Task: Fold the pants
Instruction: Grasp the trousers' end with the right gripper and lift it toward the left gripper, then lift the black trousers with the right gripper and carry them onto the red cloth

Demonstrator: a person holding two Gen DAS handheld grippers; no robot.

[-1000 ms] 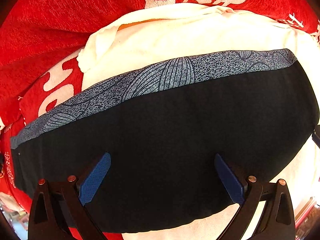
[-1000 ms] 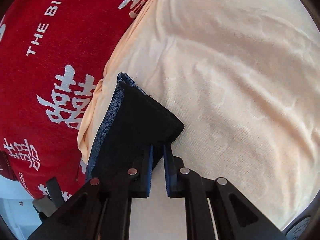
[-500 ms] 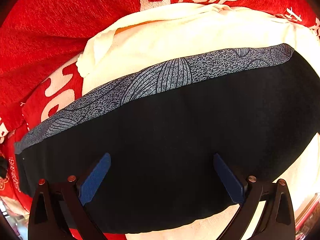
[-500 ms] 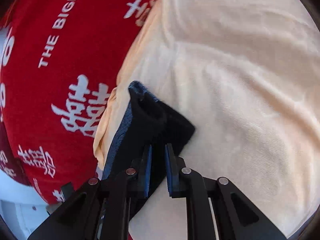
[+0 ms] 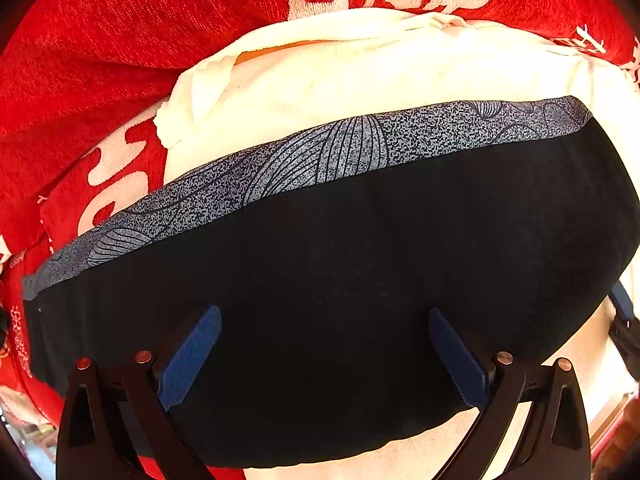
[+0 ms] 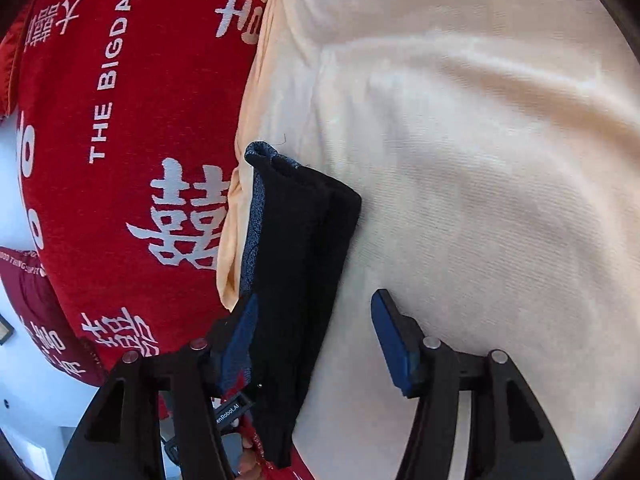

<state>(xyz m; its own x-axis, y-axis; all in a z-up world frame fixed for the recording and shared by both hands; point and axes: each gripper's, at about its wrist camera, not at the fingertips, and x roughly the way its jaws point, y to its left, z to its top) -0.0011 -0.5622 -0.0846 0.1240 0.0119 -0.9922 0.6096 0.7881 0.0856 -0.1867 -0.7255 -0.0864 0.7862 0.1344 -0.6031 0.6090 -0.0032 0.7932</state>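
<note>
The folded black pants with a grey patterned band lie on a cream towel over the red blanket. The left gripper hovers spread wide above them, and the right gripper is released too, its left finger at the near end of the pants.

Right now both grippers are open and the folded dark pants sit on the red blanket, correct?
Not quite. Both grippers are open, left gripper and right gripper, but the pants lie on the cream towel, which is spread over the red blanket. The right wrist view shows it.
</note>
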